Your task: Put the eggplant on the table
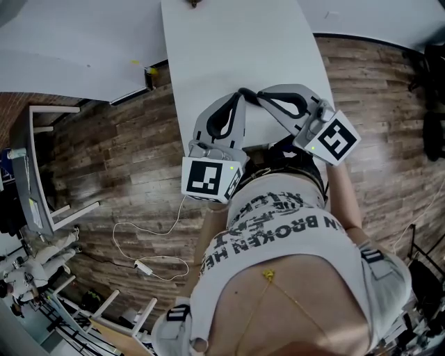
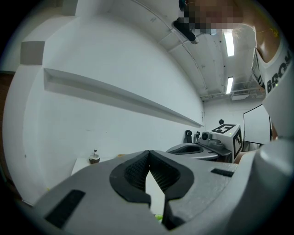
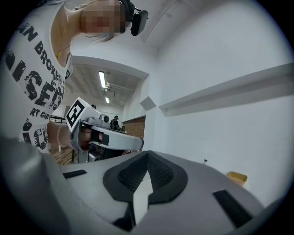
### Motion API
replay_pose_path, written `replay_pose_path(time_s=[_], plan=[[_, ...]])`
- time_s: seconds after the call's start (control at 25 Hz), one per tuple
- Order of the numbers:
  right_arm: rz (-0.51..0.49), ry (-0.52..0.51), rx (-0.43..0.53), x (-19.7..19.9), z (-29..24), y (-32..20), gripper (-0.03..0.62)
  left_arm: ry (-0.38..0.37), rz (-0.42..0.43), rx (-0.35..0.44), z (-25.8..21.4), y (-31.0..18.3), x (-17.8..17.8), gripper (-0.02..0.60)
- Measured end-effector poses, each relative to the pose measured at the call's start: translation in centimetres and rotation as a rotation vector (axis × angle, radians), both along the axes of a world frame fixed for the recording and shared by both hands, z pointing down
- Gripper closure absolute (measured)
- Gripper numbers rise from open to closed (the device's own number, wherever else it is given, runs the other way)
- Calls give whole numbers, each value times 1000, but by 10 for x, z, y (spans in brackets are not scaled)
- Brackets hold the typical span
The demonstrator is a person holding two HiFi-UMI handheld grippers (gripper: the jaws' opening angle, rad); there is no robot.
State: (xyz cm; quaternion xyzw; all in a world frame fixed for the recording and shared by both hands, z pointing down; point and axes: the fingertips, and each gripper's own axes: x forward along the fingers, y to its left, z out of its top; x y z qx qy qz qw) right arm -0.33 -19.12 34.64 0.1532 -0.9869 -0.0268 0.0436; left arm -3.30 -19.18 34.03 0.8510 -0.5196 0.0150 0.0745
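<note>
I see no eggplant that I can be sure of. A small brown round thing with a stalk (image 1: 194, 3) sits at the far end of the long white table (image 1: 236, 49); it also appears in the left gripper view (image 2: 94, 158). Both grippers hover close to my body over the table's near end, tips almost meeting. My left gripper (image 1: 240, 94) is shut and holds nothing (image 2: 148, 154). My right gripper (image 1: 263, 95) is likewise shut with nothing in it (image 3: 148, 154). Each gripper shows in the other's view: the right one (image 2: 206, 144), the left one (image 3: 103, 137).
Wooden plank floor surrounds the table. A white frame (image 1: 42, 167) stands at the left, a white cable (image 1: 149, 264) loops on the floor, and a pale panel (image 1: 69, 42) lies at the upper left. A yellow object (image 3: 236, 177) sits low at the right.
</note>
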Motion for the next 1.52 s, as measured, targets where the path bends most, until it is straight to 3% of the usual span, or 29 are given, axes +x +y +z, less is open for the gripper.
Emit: replay_pose_path(time_s=[1.52], plan=[[1,-19,-3,9,-12,-2,588,-13,17,-19,4,6,8,575]])
